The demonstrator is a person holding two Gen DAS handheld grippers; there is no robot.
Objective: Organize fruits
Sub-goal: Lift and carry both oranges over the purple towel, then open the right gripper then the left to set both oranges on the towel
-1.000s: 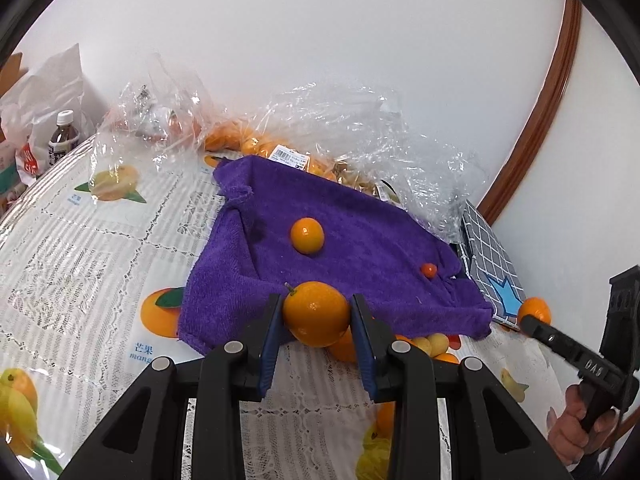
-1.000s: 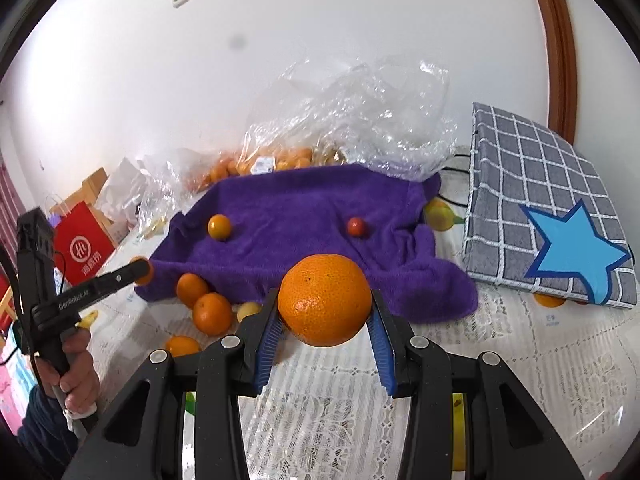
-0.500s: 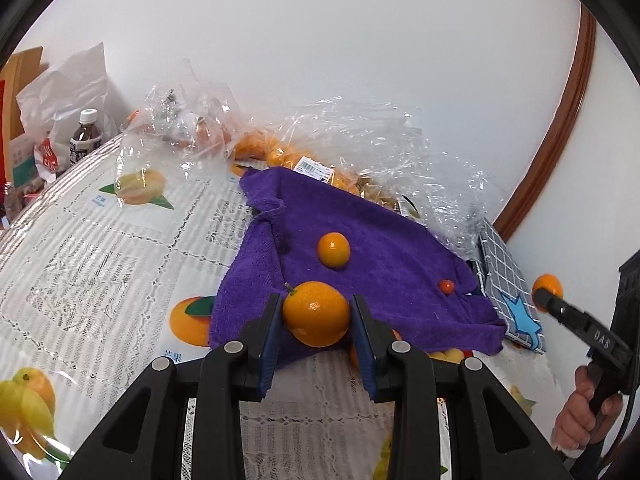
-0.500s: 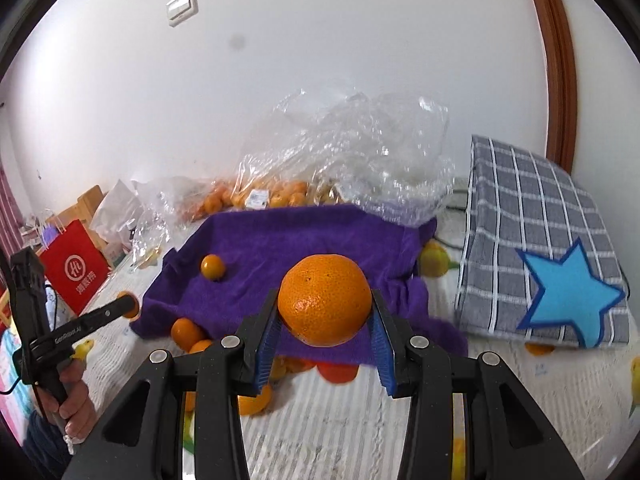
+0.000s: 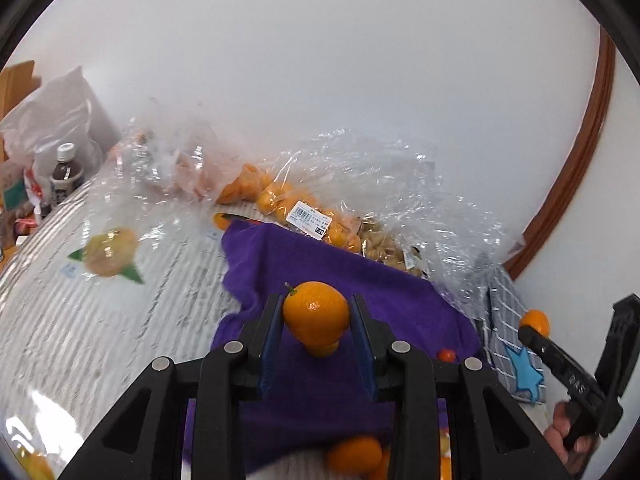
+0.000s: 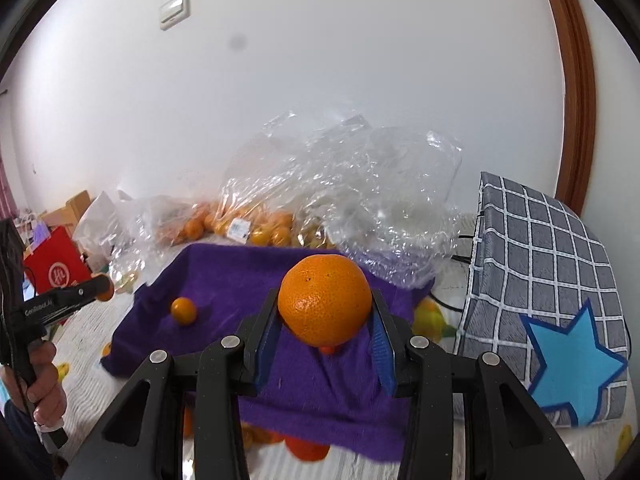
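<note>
My left gripper (image 5: 316,316) is shut on a small orange with a stem (image 5: 315,312), held above the purple towel (image 5: 340,380). My right gripper (image 6: 325,312) is shut on a larger orange (image 6: 325,298), also above the purple towel (image 6: 240,280). A small orange (image 6: 183,311) lies on the towel's left part, and a small red fruit (image 5: 446,355) lies near its right edge. Several loose oranges (image 5: 354,454) sit at the towel's near edge. The right gripper with its orange shows in the left wrist view (image 5: 534,324).
Clear plastic bags with oranges (image 5: 280,196) lie behind the towel against the white wall. A grey checked pouch with a blue star (image 6: 552,292) stands to the right. A bottle (image 5: 64,172) and bags sit far left. A red bag (image 6: 56,268) stands at left.
Both grippers have risen and moved forward over the purple towel, each still holding its orange. The loose oranges now lie below and behind the fingers.
</note>
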